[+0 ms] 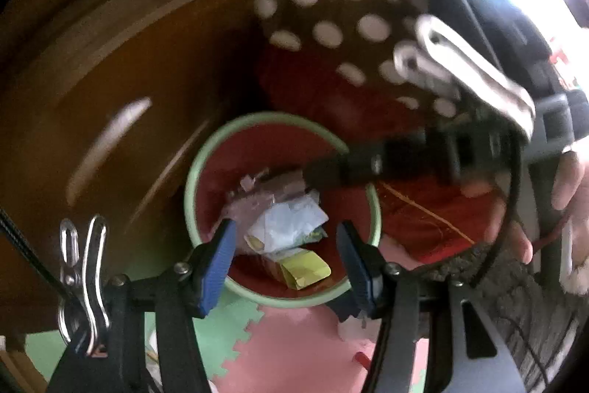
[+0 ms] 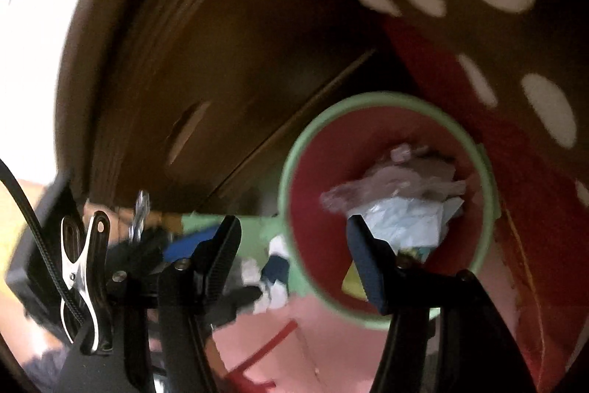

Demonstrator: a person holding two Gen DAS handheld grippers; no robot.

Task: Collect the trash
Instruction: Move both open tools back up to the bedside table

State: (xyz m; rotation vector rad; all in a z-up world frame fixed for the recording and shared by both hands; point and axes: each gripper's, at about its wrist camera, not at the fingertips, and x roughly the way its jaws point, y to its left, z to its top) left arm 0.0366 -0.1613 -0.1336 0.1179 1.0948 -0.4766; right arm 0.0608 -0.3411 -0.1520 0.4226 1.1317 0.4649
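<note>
Left wrist view: the left gripper (image 1: 285,260) hangs over the bin (image 1: 191,205), fingers (image 1: 217,264) apart with nothing between them.
Bin: round, green rim, red inside, standing on the foam floor mat (image 1: 291,348) of pink and green tiles.
Trash (image 1: 283,220): crumpled white and pinkish paper plus a yellow wrapper (image 1: 305,269), all lying at the bin's bottom, below the rim.
Edges: a brown wooden cabinet (image 1: 129,61) rises just beside the bin's left and far side; a dark polka-dot cloth (image 1: 331,32) over red fabric closes the far right.
Right gripper seen here: its black arm reaches over the bin's far right rim, with a hand (image 1: 563,201) behind it.
Right wrist view: the right gripper (image 2: 294,253) has empty fingers (image 2: 368,264), standing apart over the bin's (image 2: 291,172) near-left rim.
Open room: the pink mat (image 2: 313,348) in front of the bin is bare; small blurred scraps lie to its left.
</note>
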